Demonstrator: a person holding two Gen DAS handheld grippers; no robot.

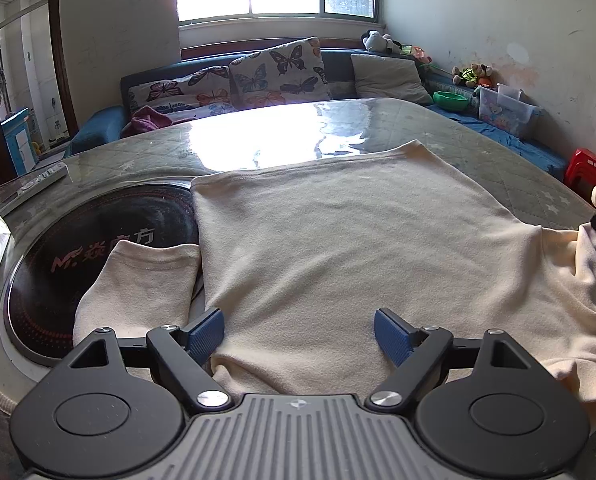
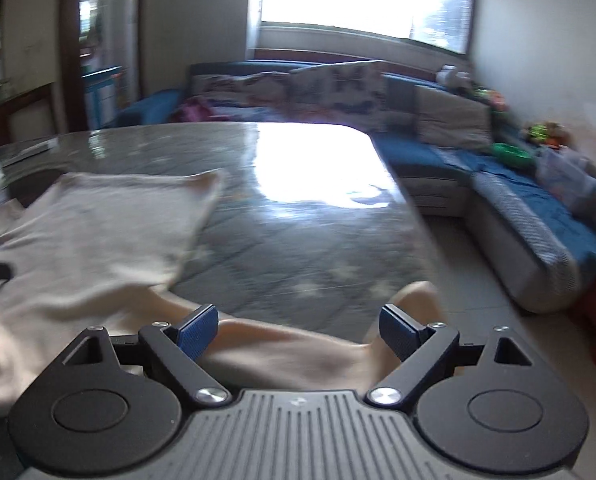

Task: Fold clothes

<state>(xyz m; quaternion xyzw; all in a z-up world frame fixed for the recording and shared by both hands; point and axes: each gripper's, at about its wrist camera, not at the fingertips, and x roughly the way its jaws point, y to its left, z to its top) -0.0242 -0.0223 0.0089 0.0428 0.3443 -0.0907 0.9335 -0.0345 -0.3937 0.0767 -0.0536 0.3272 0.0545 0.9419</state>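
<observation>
**Cream top flat on the table, both tongs spread**

On my far left, the remote (image 1: pixel 44 180) and the black hob (image 1: pixel 98 256), one sleeve (image 1: pixel 138 292) lying over it. My left tongs (image 1: pixel 299 330) gape above the cream garment (image 1: pixel 338 248) spread on the table (image 1: pixel 538 192). Right tongs (image 2: pixel 298 330) apart too, over its right sleeve (image 2: pixel 290 348); that view is blurred.

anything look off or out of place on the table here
The cream shirt is spread partly over the black induction hob set into the table, one sleeve lying right on it. The other sleeve hangs over the table's edge. Nothing looks spilled or damaged.
</observation>
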